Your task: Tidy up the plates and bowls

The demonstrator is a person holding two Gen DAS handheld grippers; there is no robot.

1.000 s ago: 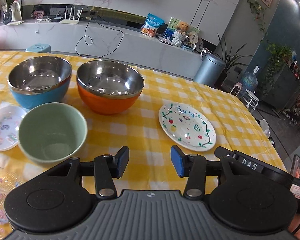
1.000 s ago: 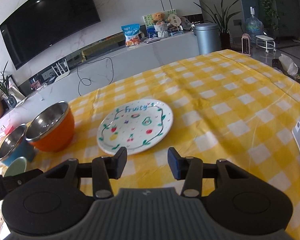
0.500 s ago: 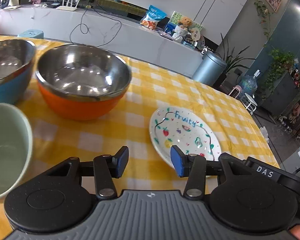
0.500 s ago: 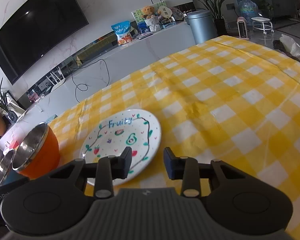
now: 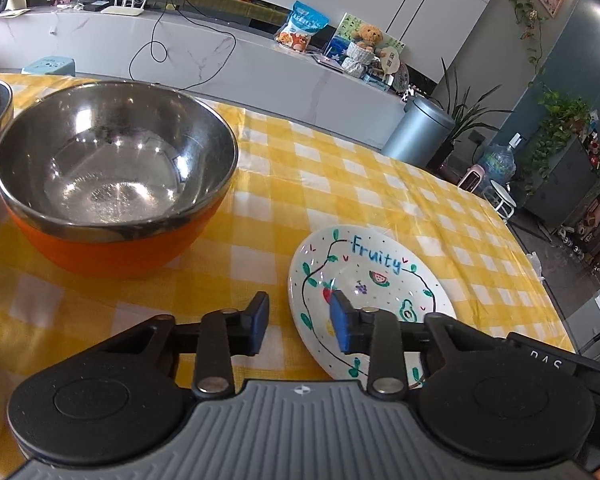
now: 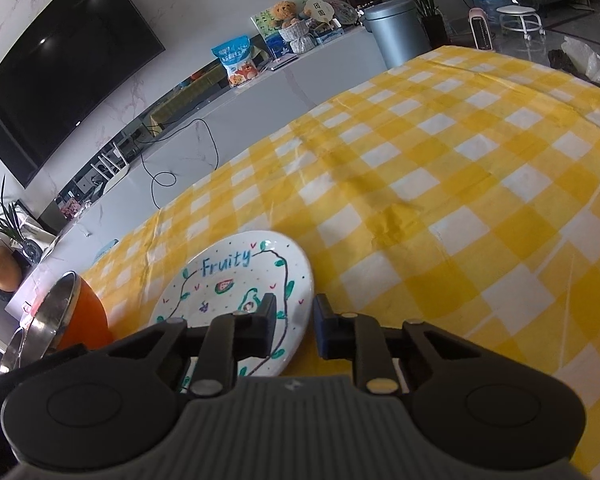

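Fingers of the right gripper (image 6: 293, 328) stand apart, straddling the right rim of the Fruity plate (image 6: 236, 284), which lies flat on the yellow-checked tabletop (image 6: 460, 184). Left gripper (image 5: 299, 326), also parted, flanks the plate's left edge; the orange bowl (image 5: 112, 184) sits beyond, to the left. Since a second ago both grippers have closed in on the plate, and the right one's gap has narrowed.

On the bench (image 5: 340, 184) the plate (image 5: 380, 276) lies to the right of the steel-lined bowl (image 5: 116, 176), near it but apart. The left claw (image 5: 299, 322) straddles the plate's left rim, and the right claw (image 6: 293, 322) straddles its right rim. Behind the bench a bin (image 5: 416, 132) stands on the floor.
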